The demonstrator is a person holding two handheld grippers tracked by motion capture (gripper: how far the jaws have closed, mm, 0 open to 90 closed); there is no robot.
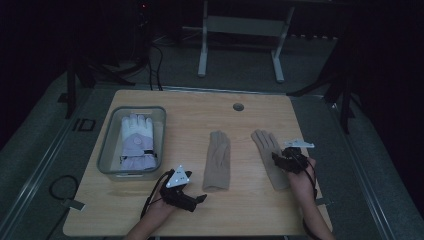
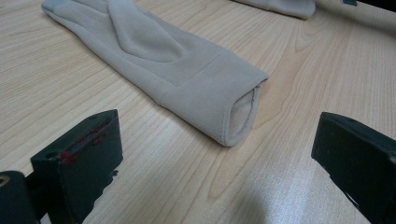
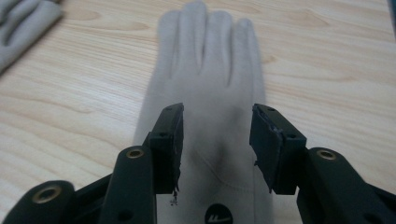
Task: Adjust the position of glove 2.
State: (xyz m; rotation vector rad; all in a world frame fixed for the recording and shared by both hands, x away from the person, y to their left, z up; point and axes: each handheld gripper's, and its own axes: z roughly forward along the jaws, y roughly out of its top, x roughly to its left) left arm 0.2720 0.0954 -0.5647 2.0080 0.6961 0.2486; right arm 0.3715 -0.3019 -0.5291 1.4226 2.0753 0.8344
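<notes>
High view: two beige gloves lie flat mid-desk [image 1: 150, 210]; left glove [image 1: 218, 160], right glove [image 1: 269, 156], bare wood between.

Left gripper view: left hand-held gripper [image 2: 215, 154] stands wide before the cuff.

Right gripper view: right hand-held gripper [image 3: 217, 140], part open, straddles the right glove unpressed.

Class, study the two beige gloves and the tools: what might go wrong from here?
1. The right tool hangs open over the right beige glove; closing may pinch only the top layer and bunch it.
2. The left tool faces the left beige glove's cuff; pushing in might slide the glove away.
</notes>
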